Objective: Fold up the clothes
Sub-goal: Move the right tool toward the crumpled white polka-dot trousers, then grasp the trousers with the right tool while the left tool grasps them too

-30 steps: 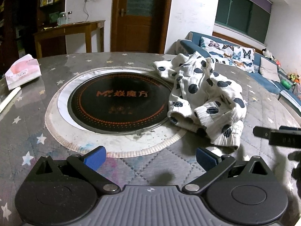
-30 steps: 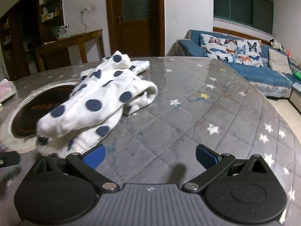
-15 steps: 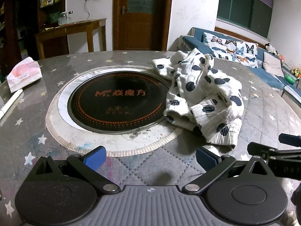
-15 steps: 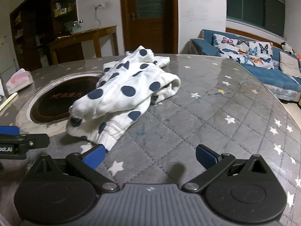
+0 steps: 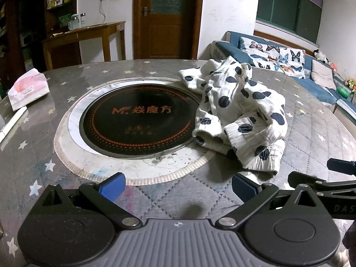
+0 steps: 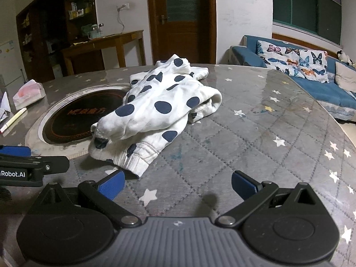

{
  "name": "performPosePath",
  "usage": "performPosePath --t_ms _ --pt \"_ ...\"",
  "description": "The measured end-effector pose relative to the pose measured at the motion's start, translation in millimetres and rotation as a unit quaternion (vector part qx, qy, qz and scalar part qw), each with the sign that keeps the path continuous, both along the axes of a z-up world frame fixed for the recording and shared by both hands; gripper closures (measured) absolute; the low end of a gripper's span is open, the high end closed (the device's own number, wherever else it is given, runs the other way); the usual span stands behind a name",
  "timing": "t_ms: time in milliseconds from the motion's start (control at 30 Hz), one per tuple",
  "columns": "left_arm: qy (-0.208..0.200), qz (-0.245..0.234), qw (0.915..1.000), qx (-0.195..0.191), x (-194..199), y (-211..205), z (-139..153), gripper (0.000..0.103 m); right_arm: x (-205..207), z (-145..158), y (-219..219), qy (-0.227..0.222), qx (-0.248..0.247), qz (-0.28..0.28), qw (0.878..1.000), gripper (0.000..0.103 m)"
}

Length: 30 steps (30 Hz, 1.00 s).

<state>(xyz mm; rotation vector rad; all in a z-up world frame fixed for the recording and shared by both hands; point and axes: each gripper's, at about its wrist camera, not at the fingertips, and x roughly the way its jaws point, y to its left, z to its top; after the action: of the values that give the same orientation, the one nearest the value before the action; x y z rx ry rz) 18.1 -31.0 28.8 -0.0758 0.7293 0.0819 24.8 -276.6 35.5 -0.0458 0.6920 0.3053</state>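
Observation:
A crumpled white garment with dark blue polka dots (image 5: 240, 113) lies in a heap on the round table, partly over the edge of the built-in cooktop. It also shows in the right wrist view (image 6: 160, 113). My left gripper (image 5: 178, 187) is open and empty, near the table's front, left of the garment's cuff. My right gripper (image 6: 178, 183) is open and empty, just short of the garment's ribbed cuff (image 6: 135, 162). Each gripper shows at the edge of the other's view.
A black round cooktop (image 5: 138, 118) is set in the grey star-patterned table cover (image 6: 267, 138). A pink tissue pack (image 5: 29, 87) and a pen (image 5: 13, 120) lie at the far left. A blue sofa (image 6: 311, 82) stands beyond the table on the right.
Both grippers have drawn back toward the table's near side and come closer together. The garment has not moved. Both grippers stay open.

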Motion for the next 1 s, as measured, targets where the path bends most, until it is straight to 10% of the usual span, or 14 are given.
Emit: performPosePath --t_ms 1000 --pt "-0.033 -0.008 0.9994 0.007 31 8 18 0.001 17 17 1 -0.007 0.053 0.009 0.999 0.012"
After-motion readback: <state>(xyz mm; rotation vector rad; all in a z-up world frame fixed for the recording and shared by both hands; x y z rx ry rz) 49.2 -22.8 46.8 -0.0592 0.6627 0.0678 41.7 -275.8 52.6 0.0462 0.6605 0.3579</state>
